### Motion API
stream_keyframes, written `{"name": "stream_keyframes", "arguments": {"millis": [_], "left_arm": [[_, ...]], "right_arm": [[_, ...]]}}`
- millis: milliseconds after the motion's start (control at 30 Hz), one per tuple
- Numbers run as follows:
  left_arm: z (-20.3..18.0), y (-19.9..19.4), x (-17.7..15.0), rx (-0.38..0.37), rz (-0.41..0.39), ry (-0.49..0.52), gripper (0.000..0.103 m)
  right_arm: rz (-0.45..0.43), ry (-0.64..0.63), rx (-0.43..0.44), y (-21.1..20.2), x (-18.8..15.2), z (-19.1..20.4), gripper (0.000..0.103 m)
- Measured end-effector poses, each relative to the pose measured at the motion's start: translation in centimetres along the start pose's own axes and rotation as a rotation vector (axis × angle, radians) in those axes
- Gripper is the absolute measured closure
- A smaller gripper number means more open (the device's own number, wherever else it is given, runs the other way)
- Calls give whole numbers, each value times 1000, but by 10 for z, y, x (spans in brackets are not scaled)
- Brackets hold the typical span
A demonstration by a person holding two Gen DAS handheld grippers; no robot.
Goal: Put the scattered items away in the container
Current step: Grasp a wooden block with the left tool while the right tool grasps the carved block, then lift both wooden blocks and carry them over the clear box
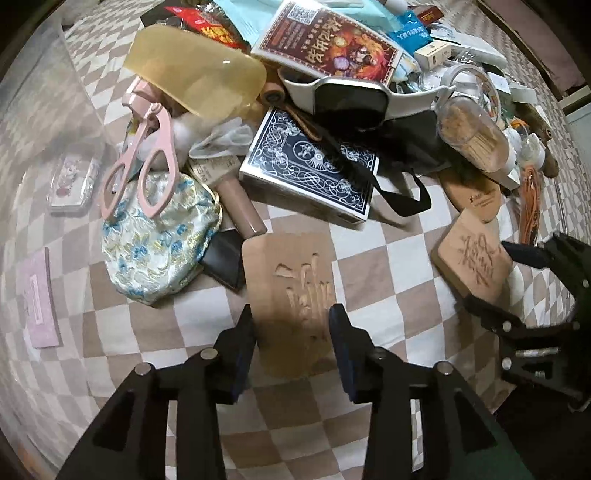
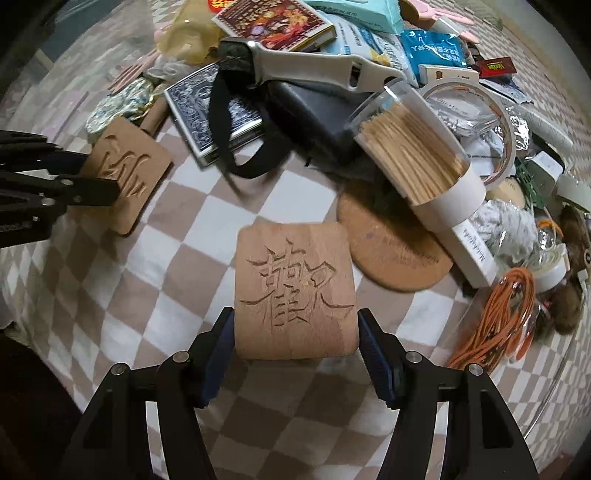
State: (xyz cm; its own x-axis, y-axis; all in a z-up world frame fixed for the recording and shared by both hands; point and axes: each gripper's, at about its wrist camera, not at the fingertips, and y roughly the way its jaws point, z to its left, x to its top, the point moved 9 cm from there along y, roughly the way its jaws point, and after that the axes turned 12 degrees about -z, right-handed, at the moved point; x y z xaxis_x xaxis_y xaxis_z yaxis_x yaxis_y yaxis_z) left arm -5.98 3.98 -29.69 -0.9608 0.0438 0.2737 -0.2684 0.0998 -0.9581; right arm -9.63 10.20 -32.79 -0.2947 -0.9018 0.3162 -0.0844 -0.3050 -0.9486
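My left gripper [image 1: 291,347] blocks the near end of one carved wooden coaster [image 1: 291,295], jaws apart around it, not pressing. My right gripper [image 2: 295,354] straddles the second carved coaster [image 2: 295,291] (pads just beside its edges; contact unclear). Both point down at the checkered cloth [image 2: 177,295]; the container's clear wall [image 1: 74,74] is barely readable.

surface: soft beige-and-white checkered cloth [image 1: 369,254] covering the whole surface, a bit rumpled
far right edge: dark brown wooden strip [image 1: 517,33] running past the cloth
light: pretty dim and warm, no hard shadows
walls/windows: can't really make out any
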Motion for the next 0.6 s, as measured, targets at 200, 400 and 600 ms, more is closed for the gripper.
{"name": "stream_keyframes", "arguments": {"millis": [200, 400, 600], "left_arm": [[-11, -10, 7, -84, -30, -45, 65], [-23, -5, 10, -44, -30, 17, 65], [-20, 5, 10, -7, -11, 33, 67]], "right_arm": [[-6, 9, 18, -6, 0, 8, 38], [1, 31, 30, -6, 2, 11, 38], [6, 16, 28, -4, 0, 16, 38]]}}
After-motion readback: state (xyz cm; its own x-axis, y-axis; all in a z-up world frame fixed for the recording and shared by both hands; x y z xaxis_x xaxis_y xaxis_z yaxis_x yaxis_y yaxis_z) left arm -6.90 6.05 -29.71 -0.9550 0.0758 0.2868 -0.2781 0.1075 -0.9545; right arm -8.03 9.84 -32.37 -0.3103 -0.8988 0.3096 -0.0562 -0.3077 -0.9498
